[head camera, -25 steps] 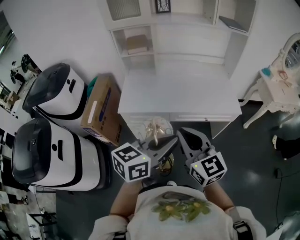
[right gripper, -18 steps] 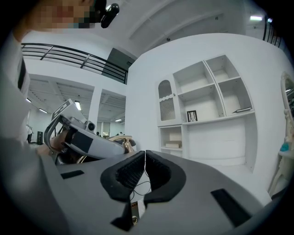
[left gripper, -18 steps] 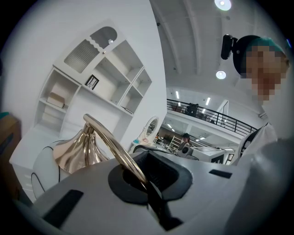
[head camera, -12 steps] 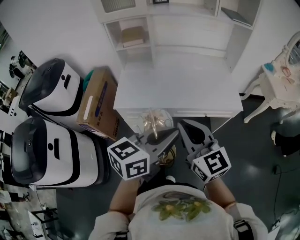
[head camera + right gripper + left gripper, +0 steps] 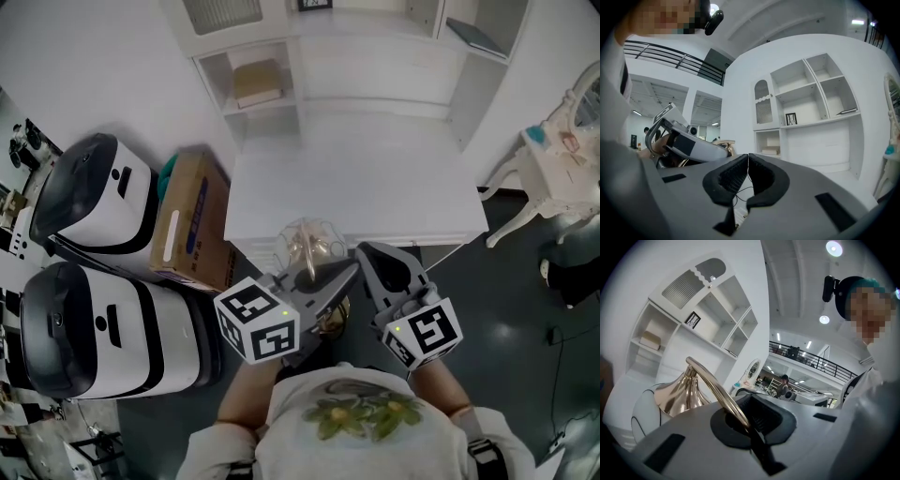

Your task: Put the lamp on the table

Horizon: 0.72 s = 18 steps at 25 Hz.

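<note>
**Me:** Both grippers have gone forward since a second ago, and the white table (image 5: 375, 187) at twelve o'clock is nearer.

**Listener:** Where is the lamp?

**Me:** The lamp (image 5: 309, 246) is held at the table's six o'clock edge, not yet on top. My left gripper (image 5: 349, 270) is clamped on its curved gold arm. My right gripper (image 5: 367, 253), at the lamp's three o'clock, has its pads pressed together.

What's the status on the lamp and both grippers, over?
Left gripper shut on lamp arm. Right gripper shut, alongside. Lamp aloft at near edge of table, not set down. Cardboard box left of table, off the path.
</note>
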Tool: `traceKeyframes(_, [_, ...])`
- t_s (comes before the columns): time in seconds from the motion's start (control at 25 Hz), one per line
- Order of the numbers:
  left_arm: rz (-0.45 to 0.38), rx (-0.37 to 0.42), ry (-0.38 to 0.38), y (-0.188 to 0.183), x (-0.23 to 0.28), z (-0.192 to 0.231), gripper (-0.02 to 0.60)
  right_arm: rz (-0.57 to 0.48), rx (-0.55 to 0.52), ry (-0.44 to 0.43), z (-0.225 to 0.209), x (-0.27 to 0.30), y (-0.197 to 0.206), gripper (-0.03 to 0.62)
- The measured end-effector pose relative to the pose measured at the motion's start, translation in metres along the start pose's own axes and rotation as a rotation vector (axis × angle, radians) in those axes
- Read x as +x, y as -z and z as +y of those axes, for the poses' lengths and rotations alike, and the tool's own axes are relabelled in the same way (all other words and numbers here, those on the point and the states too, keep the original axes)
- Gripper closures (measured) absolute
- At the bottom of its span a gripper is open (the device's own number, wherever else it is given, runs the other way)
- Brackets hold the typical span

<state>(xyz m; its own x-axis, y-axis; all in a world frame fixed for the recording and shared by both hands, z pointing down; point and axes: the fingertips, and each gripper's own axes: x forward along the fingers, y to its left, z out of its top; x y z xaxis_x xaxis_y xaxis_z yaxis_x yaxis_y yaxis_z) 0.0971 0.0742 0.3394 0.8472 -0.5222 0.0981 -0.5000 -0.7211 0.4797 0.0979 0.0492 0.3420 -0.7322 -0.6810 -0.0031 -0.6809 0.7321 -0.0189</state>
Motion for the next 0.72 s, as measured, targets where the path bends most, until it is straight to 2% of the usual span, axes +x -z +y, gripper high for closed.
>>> traceKeyframes(0.36, [0.012, 0.044, 0.028, -0.035, -0.004, 0.047, 0.554, -0.013, -0.015, 0.052, -0.014, 0.056, -0.009, 0.563])
traceKeyframes(0.72, [0.034, 0.041, 0.064, -0.064, -0.003, 0.09, 0.554, -0.021, -0.022, 0.103, -0.029, 0.104, -0.014, 0.563])
